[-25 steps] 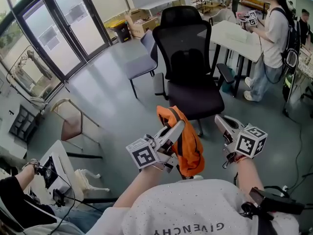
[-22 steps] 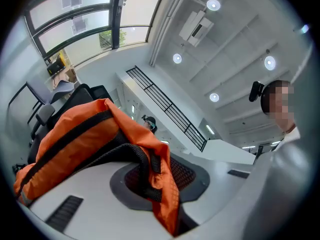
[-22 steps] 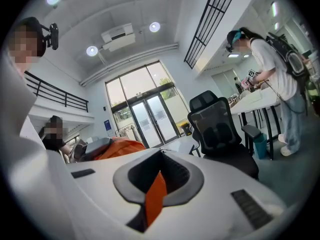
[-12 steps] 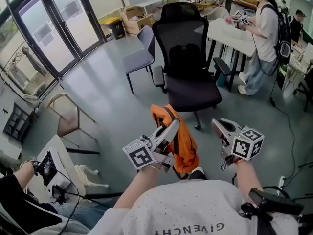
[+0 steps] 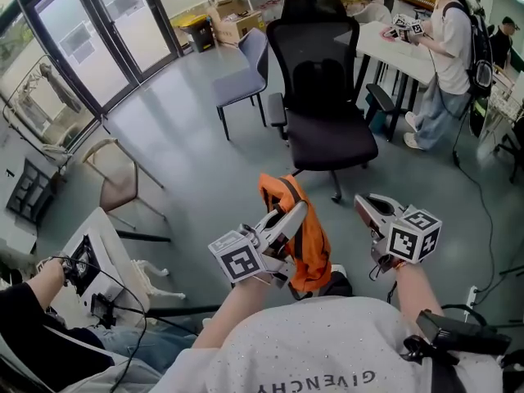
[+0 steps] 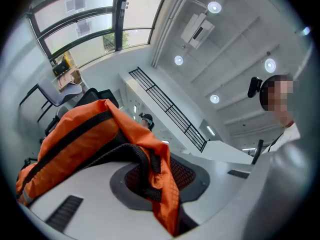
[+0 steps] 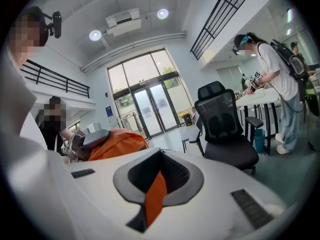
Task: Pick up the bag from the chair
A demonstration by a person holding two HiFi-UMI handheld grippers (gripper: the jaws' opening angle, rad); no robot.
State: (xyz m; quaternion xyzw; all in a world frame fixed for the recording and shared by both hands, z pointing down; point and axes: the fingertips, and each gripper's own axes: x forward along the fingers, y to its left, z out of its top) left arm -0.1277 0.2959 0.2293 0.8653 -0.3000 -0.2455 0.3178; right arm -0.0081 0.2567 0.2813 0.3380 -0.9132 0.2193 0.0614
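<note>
A: Bag (image 5: 307, 240), how's it handle?
B: Soft, prob. light. Thin orange cloth w/ black webbing straps, flops & folds. Best hold: a strap or the bunched top.
A: Where's it now?
B: Off the chair (image 5: 332, 142), hanging on its near side. Left gripper (image 5: 296, 213) is clamped on the top. Right gripper (image 5: 367, 206) has jaws together, apart from the bag.

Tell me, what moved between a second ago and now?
The black office chair now sits farther from the orange bag: the person has backed away from it, carrying the bag along. Nothing was taken hold of or let go. The left gripper stays shut on the bag, and the right gripper stays beside it, apart from the bag.
</note>
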